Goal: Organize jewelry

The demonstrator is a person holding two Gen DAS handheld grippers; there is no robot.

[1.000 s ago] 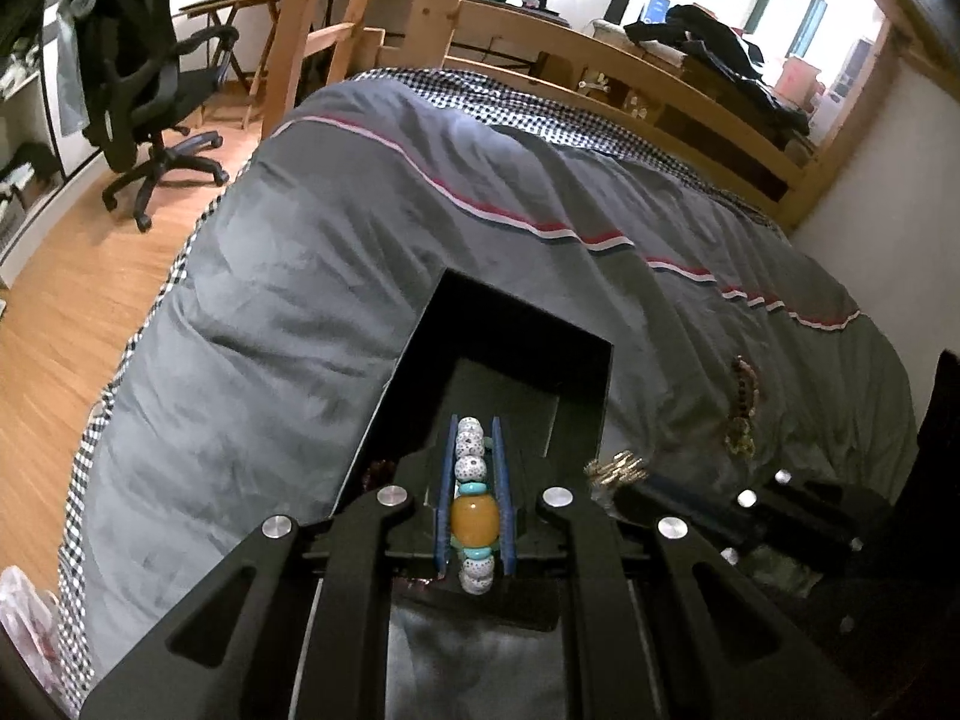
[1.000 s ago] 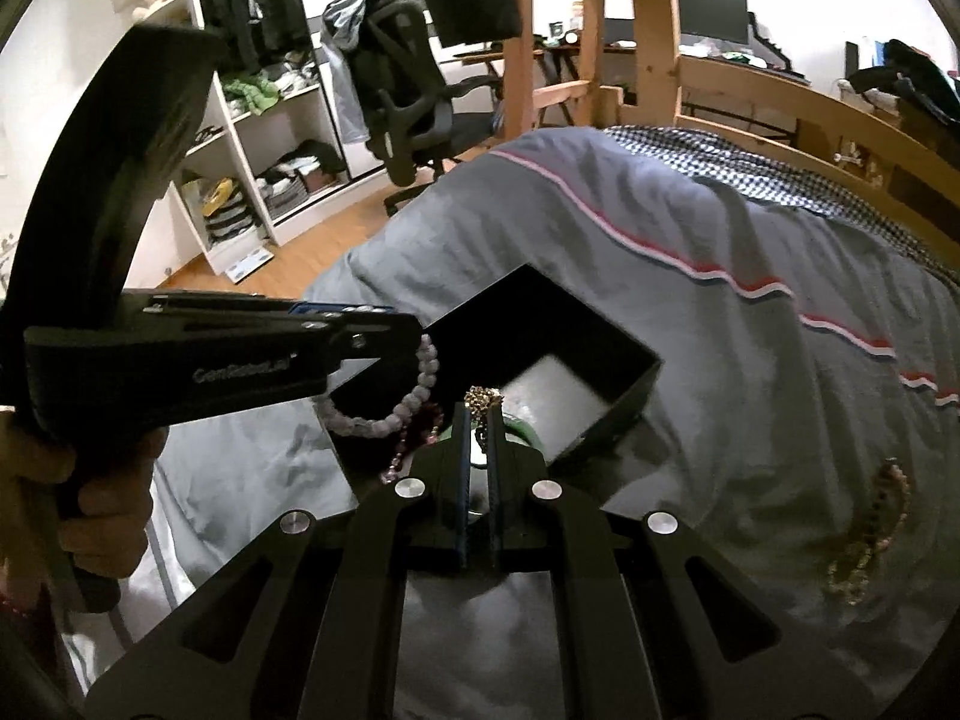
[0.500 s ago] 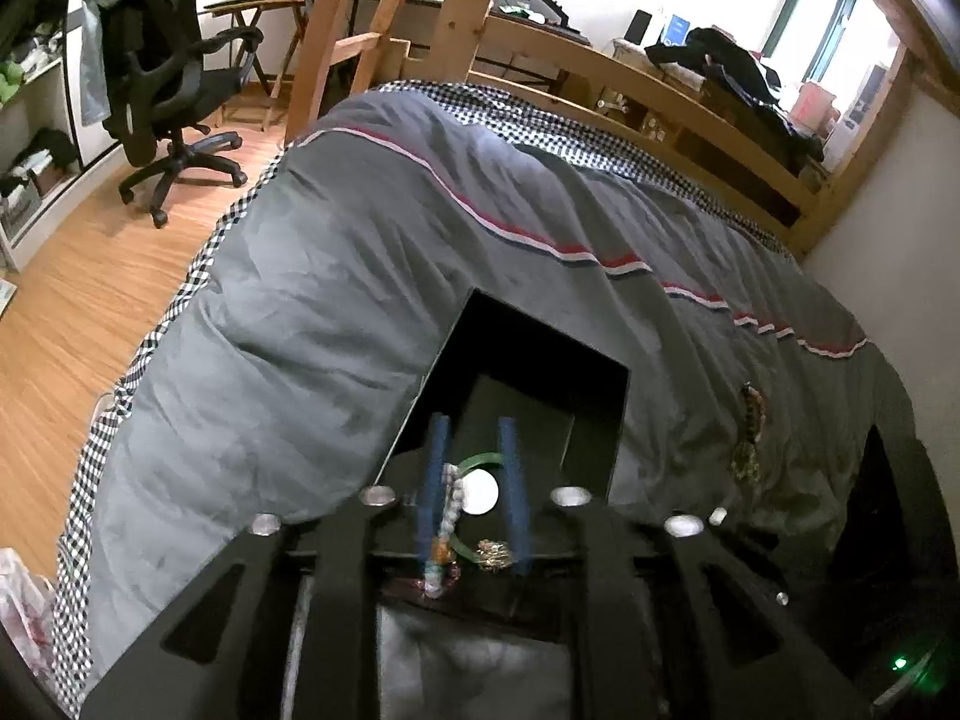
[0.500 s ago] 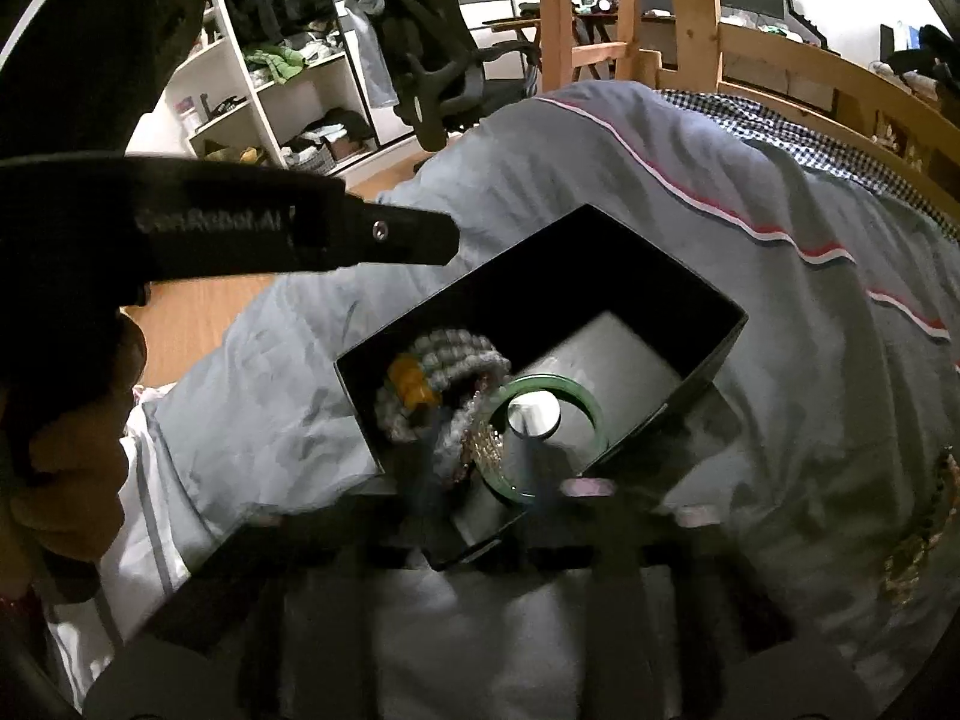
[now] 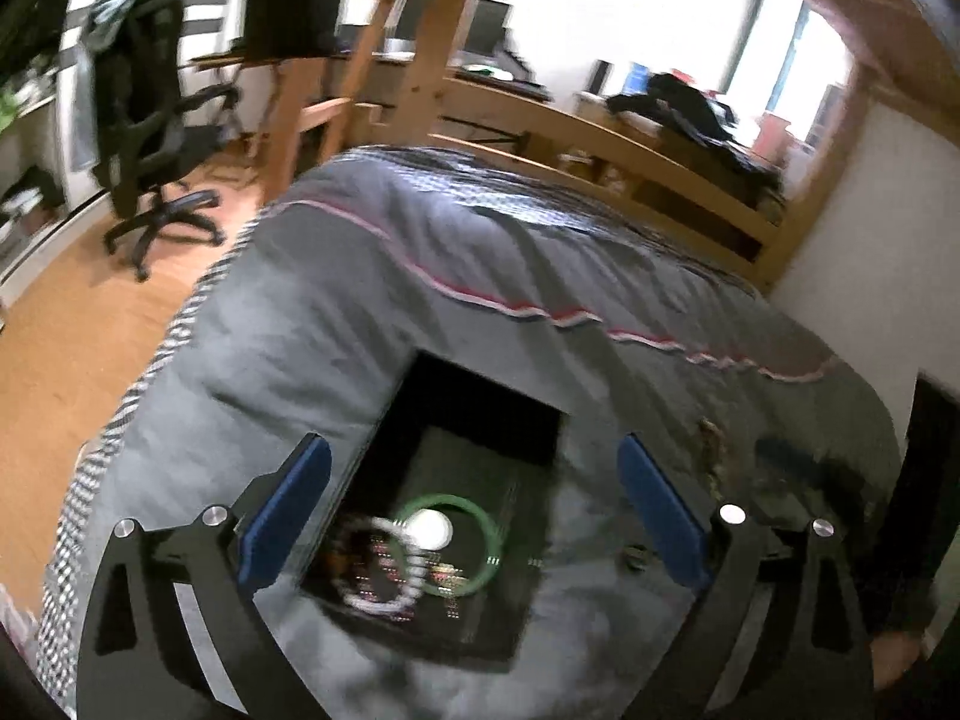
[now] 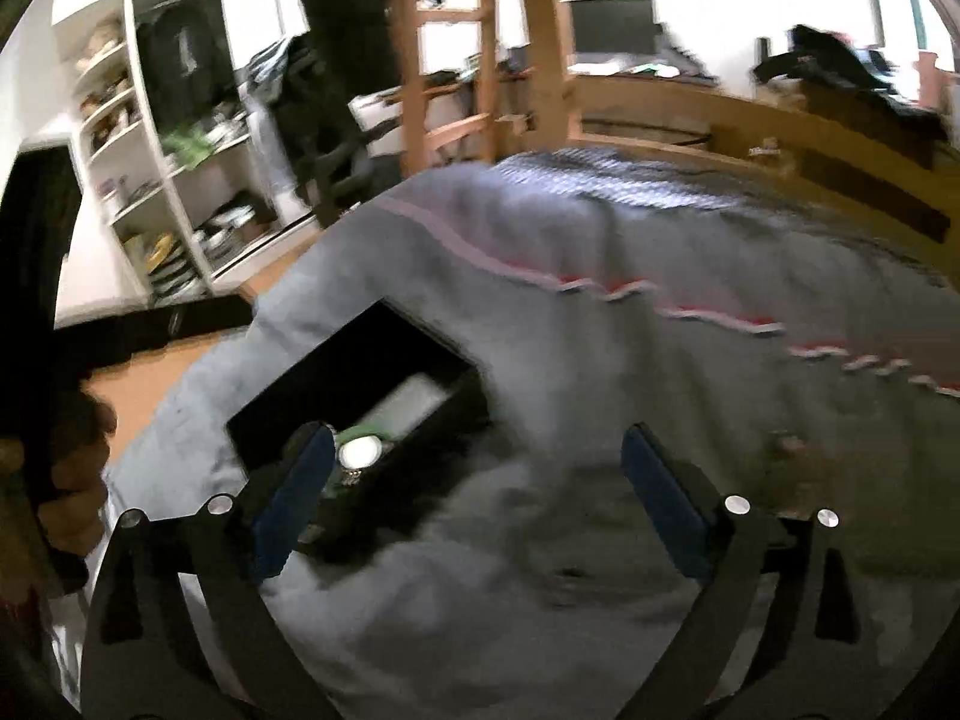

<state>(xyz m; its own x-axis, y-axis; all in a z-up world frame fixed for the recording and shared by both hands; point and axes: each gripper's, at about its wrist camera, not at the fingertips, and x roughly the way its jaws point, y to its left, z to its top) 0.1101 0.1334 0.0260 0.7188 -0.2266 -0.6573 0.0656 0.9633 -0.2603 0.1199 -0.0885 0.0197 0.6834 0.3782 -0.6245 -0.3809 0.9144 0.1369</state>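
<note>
A black open box [image 5: 480,414] lies on the grey bed cover. In it are a green bangle [image 5: 474,507], a white bead bracelet [image 5: 378,600] and a small gold piece. My left gripper [image 5: 474,510] is open and empty, held above the box. My right gripper [image 6: 480,498] is open and empty, to the right of the box [image 6: 360,372]. A dark beaded piece [image 5: 711,456] lies on the cover right of the box; in the right wrist view it [image 6: 786,450] is a blur.
The grey bed cover [image 5: 420,276] with a red-white stripe fills both views. A wooden bed frame [image 5: 600,138] runs along the far side. An office chair [image 5: 150,150] and shelves [image 6: 150,180] stand on the wooden floor to the left.
Both grippers have opened and pulled back and up from the box. The bead bracelet and the gold piece they held now lie in the box.
</note>
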